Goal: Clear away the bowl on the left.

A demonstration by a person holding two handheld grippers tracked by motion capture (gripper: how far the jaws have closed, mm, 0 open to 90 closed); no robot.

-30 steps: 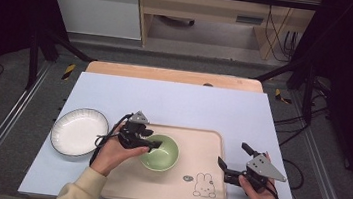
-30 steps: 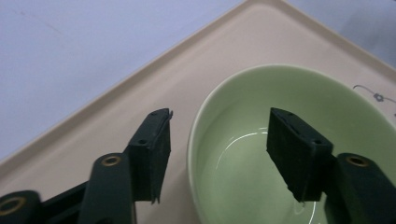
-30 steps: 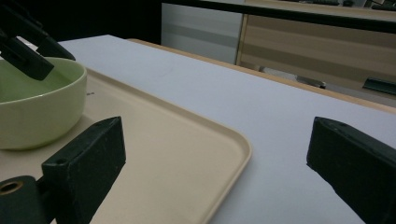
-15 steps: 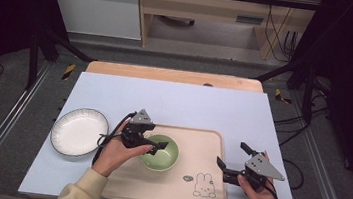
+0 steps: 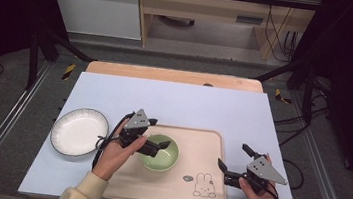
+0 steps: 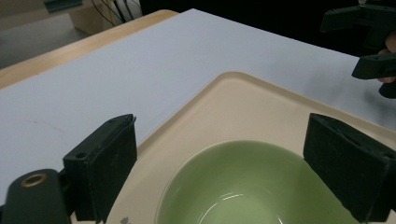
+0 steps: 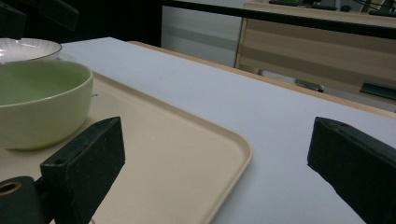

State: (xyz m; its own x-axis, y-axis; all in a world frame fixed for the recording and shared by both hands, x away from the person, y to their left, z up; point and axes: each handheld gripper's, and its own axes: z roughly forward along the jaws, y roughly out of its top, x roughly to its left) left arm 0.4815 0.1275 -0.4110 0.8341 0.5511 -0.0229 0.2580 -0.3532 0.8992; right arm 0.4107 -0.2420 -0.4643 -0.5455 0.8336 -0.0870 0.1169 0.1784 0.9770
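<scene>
Green bowl [image 5: 158,153] sat left-centre on tray [image 5: 210,138]; bare tray to its right. Left gripper [image 5: 156,146] jaws had just opened wide over the bowl's rim, gripping nothing.

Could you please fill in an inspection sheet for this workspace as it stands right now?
Surface: pale blue mat over a wooden table.
Job's things: green bowl upright on the beige tray; bowl empty.
Clutter: white plate on the mat, left of the tray.
Grippers: left gripper open, jaws have just been opening, astride the bowl's rim without pressing; right gripper open at the tray's right edge.
Cables: black cable trails from the left gripper.
Surroundings: wooden cabinet, dark frame, grey floor.
</scene>
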